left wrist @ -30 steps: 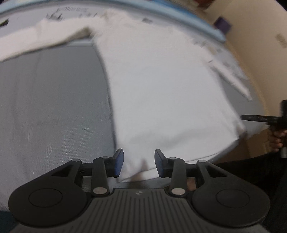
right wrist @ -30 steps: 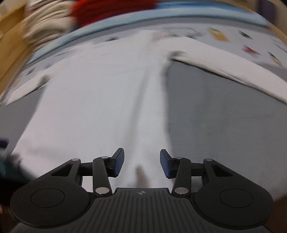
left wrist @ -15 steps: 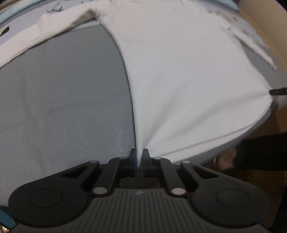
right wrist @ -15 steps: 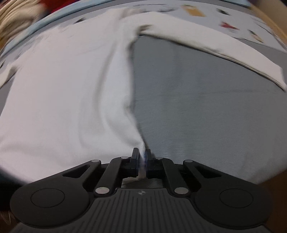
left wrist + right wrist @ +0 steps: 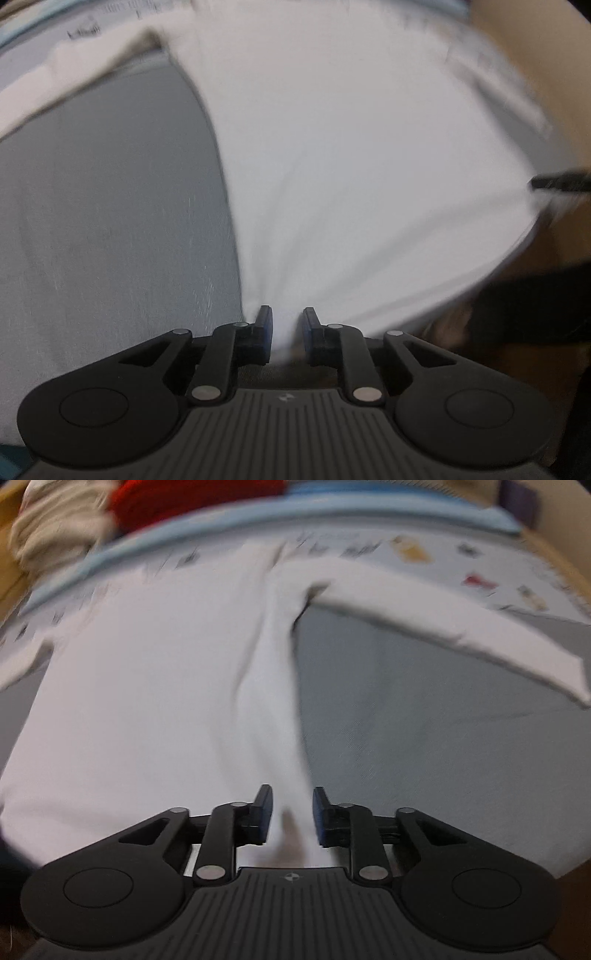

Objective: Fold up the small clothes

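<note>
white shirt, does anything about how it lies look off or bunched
Mostly flat, but the white shirt has a raised ridge of fabric running from the armpit down to the right gripper, and creases fan out from the left gripper. Both grippers' jaws stand apart around the hem. Its sleeve lies spread on the grey mat.

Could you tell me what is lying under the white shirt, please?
The shirt lies on a grey mat, with a patterned sheet under its collar end. Whatever is beneath its middle is covered.
</note>
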